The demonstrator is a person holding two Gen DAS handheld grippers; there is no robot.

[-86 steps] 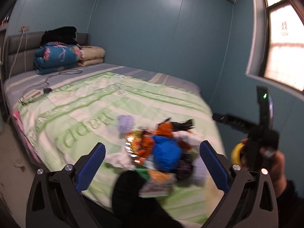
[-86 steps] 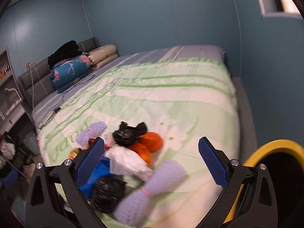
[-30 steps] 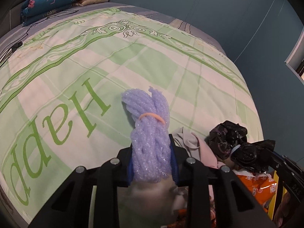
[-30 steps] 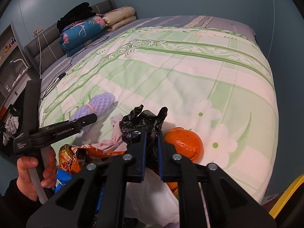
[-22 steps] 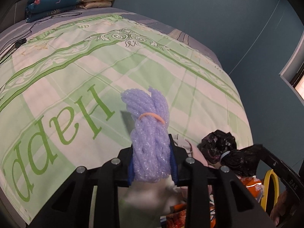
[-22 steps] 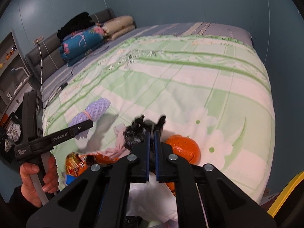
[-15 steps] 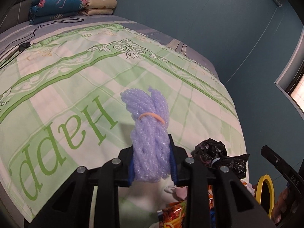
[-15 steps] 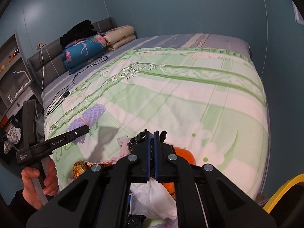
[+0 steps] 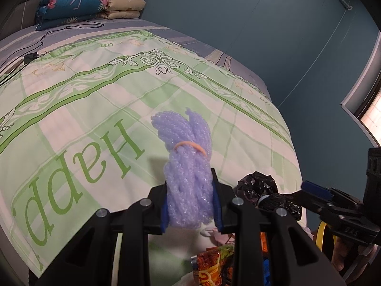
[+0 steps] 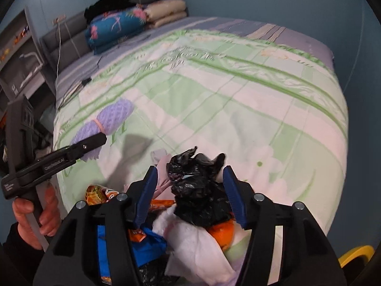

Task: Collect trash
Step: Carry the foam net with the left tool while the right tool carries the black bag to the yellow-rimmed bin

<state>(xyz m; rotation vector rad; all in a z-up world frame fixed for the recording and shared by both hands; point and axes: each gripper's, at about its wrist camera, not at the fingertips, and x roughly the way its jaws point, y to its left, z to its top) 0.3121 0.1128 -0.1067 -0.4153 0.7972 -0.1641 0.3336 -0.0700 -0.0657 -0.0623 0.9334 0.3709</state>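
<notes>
My left gripper [image 9: 190, 205] is shut on a purple foam net bundle [image 9: 188, 166] tied with an orange rubber band and holds it up over the green bed cover [image 9: 95, 95]. The right wrist view shows the same bundle [image 10: 112, 116] at the left. My right gripper [image 10: 190, 190] hangs over the trash pile with its jaws opening. A crumpled black plastic bag [image 10: 197, 190] sits between them, with a gap at the left pad. Under it lie white paper [image 10: 195, 245], an orange lump [image 10: 223, 233], a blue bag [image 10: 145, 243] and an orange snack packet [image 10: 102, 194].
A yellow bin rim [image 10: 354, 257] shows at the bed's near corner. Folded blankets [image 9: 71, 2] lie by the headboard, with a cable and charger [image 9: 29, 57] on the bed. A shelf [image 10: 21, 54] stands to the left. A hand [image 10: 40, 212] grips the left tool.
The right jaws, pinched on the black bag before, have parted around it. Both grippers have risen a little above the bed. The left keeps its grip on the purple bundle.
</notes>
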